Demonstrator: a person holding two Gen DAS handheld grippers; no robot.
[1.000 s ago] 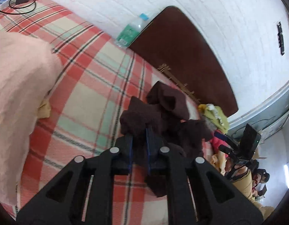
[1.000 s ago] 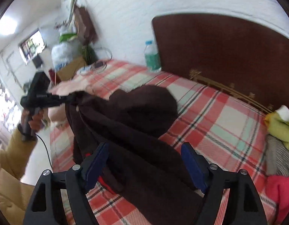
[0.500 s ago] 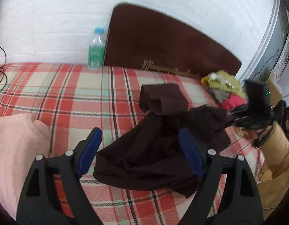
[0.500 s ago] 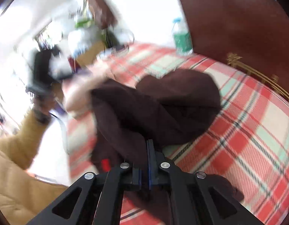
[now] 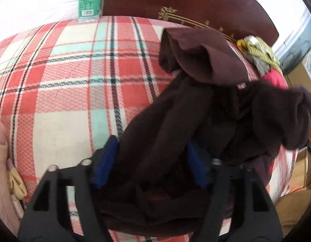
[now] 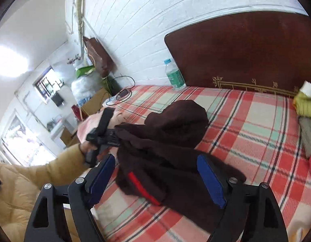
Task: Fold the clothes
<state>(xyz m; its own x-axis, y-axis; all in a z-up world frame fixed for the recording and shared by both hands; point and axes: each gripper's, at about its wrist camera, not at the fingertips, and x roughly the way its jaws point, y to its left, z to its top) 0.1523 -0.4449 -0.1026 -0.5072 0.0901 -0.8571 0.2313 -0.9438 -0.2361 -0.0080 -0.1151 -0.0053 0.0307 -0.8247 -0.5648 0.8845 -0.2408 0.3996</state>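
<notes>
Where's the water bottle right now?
The water bottle stands at the head of the bed, against the white wall just left of the dark headboard in the right wrist view, beyond the brown garment.

Both grippers built alike: right gripper and left gripper made of black plastic frames with triangular cut-outs; blue pads fitted inside the fingers; silver screws seen at pivots; tan, apparently padded, sleeve worn on left arm.
</notes>
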